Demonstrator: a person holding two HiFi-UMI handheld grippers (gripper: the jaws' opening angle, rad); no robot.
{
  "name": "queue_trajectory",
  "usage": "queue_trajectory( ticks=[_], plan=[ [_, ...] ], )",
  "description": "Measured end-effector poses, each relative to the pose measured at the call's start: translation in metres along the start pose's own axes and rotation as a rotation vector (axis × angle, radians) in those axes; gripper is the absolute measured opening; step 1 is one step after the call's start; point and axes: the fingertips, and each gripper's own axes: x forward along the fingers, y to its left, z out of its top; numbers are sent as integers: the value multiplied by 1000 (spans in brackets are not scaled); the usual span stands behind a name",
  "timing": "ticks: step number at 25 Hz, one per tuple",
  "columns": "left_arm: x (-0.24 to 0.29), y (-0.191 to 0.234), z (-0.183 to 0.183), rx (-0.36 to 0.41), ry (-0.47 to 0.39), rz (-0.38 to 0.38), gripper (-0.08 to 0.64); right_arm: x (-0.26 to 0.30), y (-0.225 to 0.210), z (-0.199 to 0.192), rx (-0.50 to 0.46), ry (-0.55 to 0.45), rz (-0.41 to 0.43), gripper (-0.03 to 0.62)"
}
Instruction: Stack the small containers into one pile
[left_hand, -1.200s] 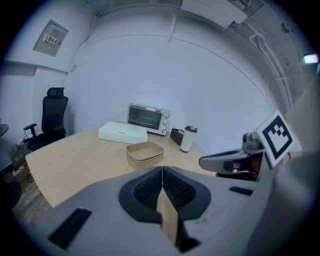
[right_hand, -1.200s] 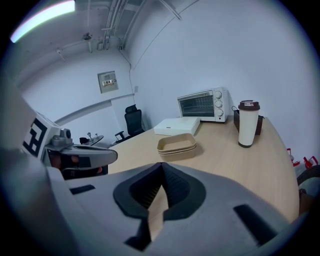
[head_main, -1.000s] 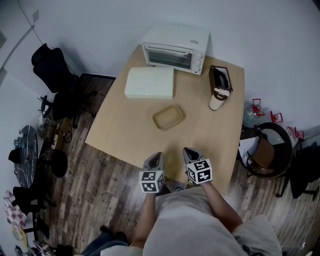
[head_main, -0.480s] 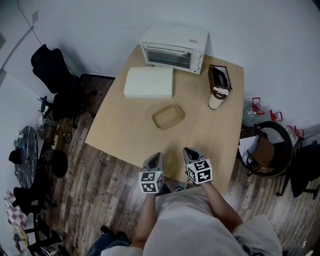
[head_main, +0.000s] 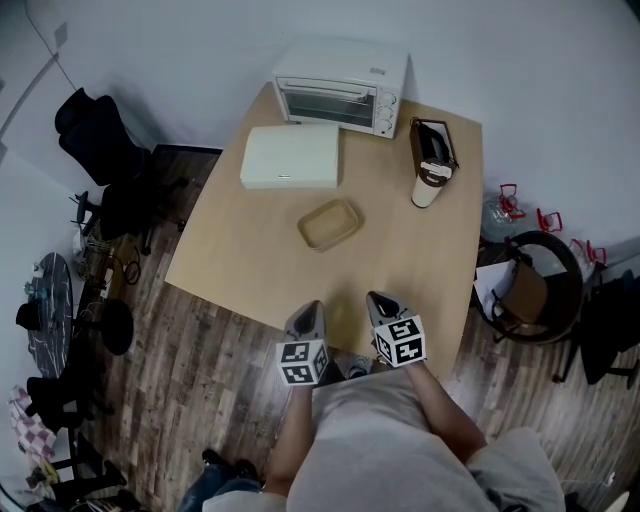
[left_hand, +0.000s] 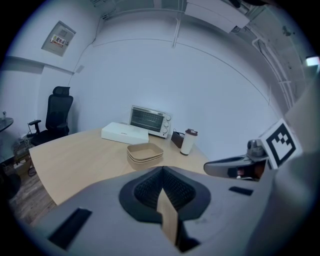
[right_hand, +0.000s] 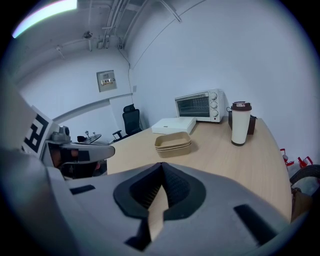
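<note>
The tan containers (head_main: 328, 224) sit nested in one pile at the middle of the wooden table (head_main: 240, 265); the same pile (left_hand: 145, 152) shows in the left gripper view and again (right_hand: 173, 142) in the right gripper view. My left gripper (head_main: 310, 314) and right gripper (head_main: 377, 304) hover side by side over the table's near edge, well short of the pile. Both are shut with nothing between their jaws. From the left gripper view the left gripper (left_hand: 161, 172) points at the pile, and the right gripper (right_hand: 161, 170) does the same.
A white toaster oven (head_main: 340, 88) stands at the table's far edge, with a flat white box (head_main: 291, 157) in front of it. A white cup with a brown lid (head_main: 428, 186) and a dark case (head_main: 433, 144) are at the far right. Chairs (head_main: 100, 150) stand on the left.
The head view has shifted slightly, so the table and its objects sit a little higher and further left. Both grippers stay at the near edge, still shut.
</note>
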Motion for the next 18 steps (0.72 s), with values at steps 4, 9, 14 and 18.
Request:
queue_trajectory(
  ticks=[4,9,14,18],
  plan=[
    [3,0,3,11,6,-2,5,1,-1,6,10,-15,9,-3],
    [5,-3,4,29,9,-10,5,3,2,7,5,-15,28,-3],
    [6,-2,6,45,18,-9,5,5,1,12,15,-21,33,-3],
    [4,0,7,50,20,-7,5,7,6,11,11,-17,43,-3]
  ],
)
